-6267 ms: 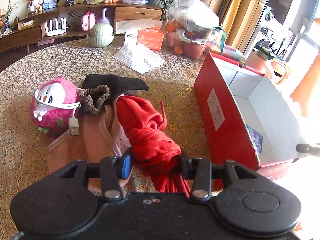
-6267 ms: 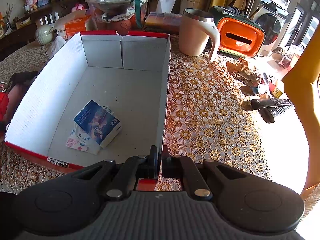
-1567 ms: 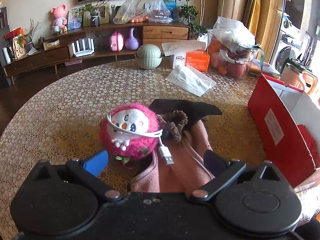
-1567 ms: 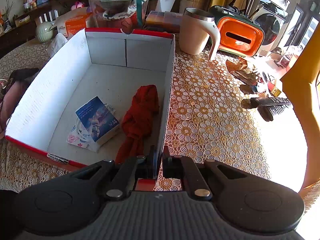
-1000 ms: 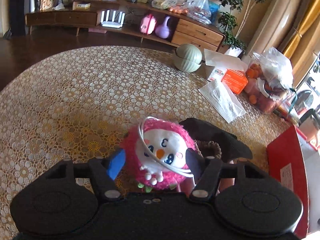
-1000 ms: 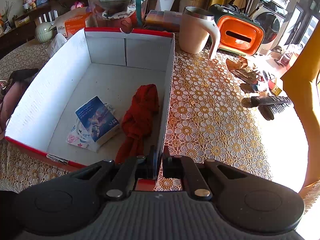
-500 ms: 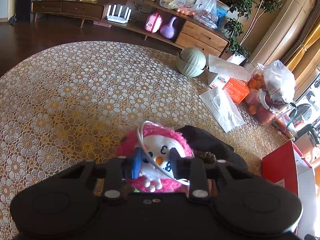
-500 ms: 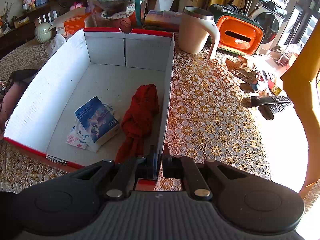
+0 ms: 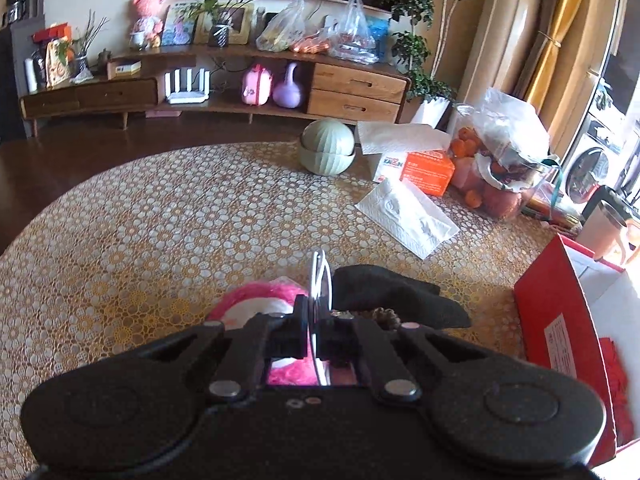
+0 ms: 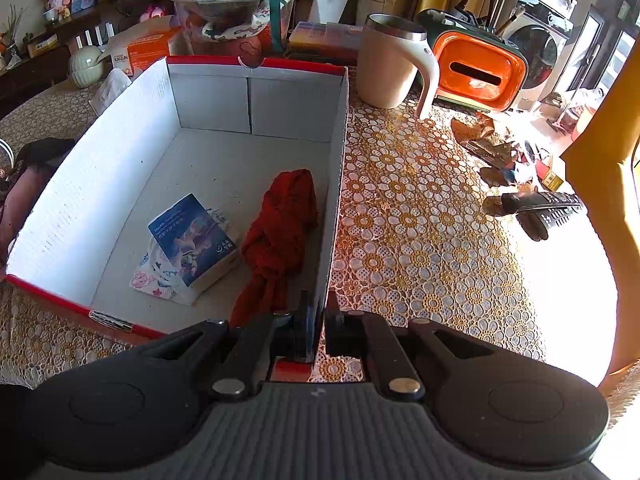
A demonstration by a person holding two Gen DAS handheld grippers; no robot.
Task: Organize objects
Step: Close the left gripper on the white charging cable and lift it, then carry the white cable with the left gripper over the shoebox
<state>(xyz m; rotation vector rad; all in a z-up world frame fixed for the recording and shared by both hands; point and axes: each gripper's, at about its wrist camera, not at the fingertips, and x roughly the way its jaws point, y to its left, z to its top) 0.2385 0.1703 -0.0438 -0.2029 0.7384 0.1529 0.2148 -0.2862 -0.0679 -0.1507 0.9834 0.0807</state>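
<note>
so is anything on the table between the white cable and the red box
Yes. From the left tool, shut on the white cable, the black cloth lies on the way to the red box; it lies low.

A lace-patterned tabletop (image 9: 168, 216) carries a pale green ribbed jar (image 9: 327, 152), an orange tissue box (image 9: 426, 168) and a loose white tissue (image 9: 408, 218) beside a plastic-wrapped bowl of fruit (image 9: 500, 168). Across the tabletop, a cream mug (image 10: 390, 62) stands near an orange-fronted holder (image 10: 478, 70), with two dark remote controls (image 10: 540, 208) in the sunlight. Behind, a low wooden sideboard (image 9: 352, 92) holds bags, vases and a pink figurine (image 9: 147, 18).
</note>
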